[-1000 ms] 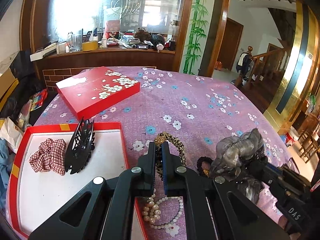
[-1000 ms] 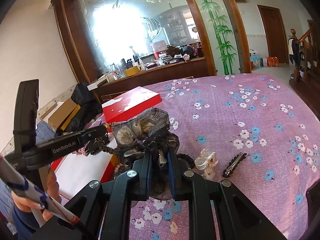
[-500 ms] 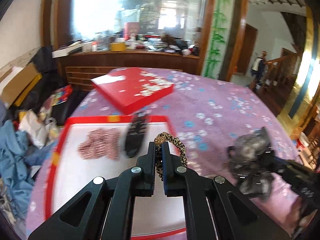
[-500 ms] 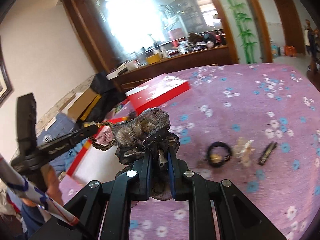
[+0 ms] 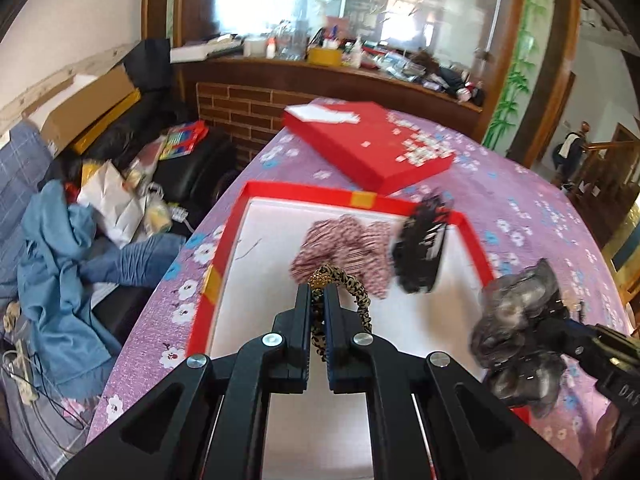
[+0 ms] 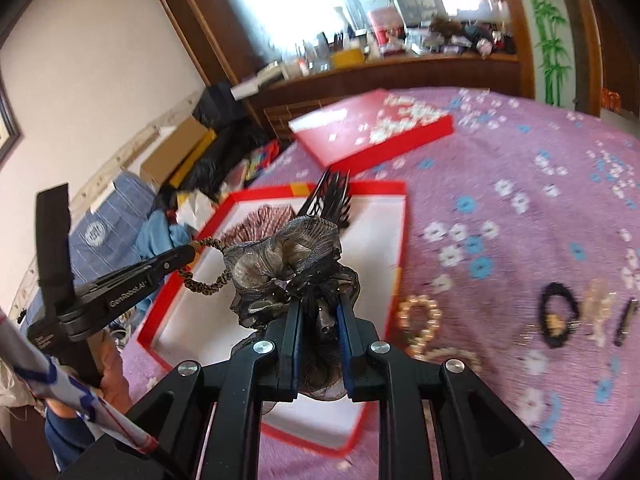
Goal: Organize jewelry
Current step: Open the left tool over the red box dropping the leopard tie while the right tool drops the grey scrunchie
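Observation:
My left gripper (image 5: 318,294) is shut on a leopard-print hair tie (image 5: 352,288) and holds it over the white inside of the red-rimmed box (image 5: 280,224). It also shows in the right wrist view (image 6: 188,254) with the tie (image 6: 204,284) hanging from it. My right gripper (image 6: 318,304) is shut on a grey-black gauze scrunchie (image 6: 288,256), above the box's (image 6: 380,240) right part; the scrunchie also shows in the left wrist view (image 5: 516,320). In the box lie a red checked scrunchie (image 5: 344,248) and a black claw clip (image 5: 420,252).
The red flowered lid (image 5: 372,148) lies behind the box on the purple flowered cloth (image 6: 520,168). Right of the box lie pearl bracelets (image 6: 420,320), a black hair tie (image 6: 558,316), a clear clip (image 6: 598,304) and a dark barrette (image 6: 626,320). Clutter lies beyond the table's left edge (image 5: 80,220).
Both grippers have swung left and forward with their items, from over the cloth to above the box. The box now fills the middle of both views.

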Demonstrator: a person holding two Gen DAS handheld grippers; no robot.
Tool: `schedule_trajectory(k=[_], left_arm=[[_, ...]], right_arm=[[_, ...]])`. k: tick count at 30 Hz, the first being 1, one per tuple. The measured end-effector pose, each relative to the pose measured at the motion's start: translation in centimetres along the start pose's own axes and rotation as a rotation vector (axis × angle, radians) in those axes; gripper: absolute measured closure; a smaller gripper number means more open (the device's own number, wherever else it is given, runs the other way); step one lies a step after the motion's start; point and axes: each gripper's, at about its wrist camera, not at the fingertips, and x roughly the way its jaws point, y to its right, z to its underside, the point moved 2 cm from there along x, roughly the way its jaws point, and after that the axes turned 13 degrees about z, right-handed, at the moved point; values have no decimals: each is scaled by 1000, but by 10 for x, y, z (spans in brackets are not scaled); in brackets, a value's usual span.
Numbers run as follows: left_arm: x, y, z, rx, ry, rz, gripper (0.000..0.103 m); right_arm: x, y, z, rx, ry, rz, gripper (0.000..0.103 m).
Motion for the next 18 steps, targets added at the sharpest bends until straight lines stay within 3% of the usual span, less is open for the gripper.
schedule_trajectory(k=[6,12,14,16,18], left_arm=[[17,-22,0,-60,-29,-11,98],[24,-28,3,-84,-38,-12,97],[23,-28,3,-77,-36,-9,97],[21,-26,2,-75,-28,-7,95],[18,-25,1,-76,-20,-2,88]], right_arm=[[40,-23,-5,2,-69,4,85],[60,-38,-11,-7,-65,31,77],[59,-40,-11,-21,-56,43,69],[57,-40,-10,-29,-51,44,55],[52,-38,-10,-29,-41,38,54]])
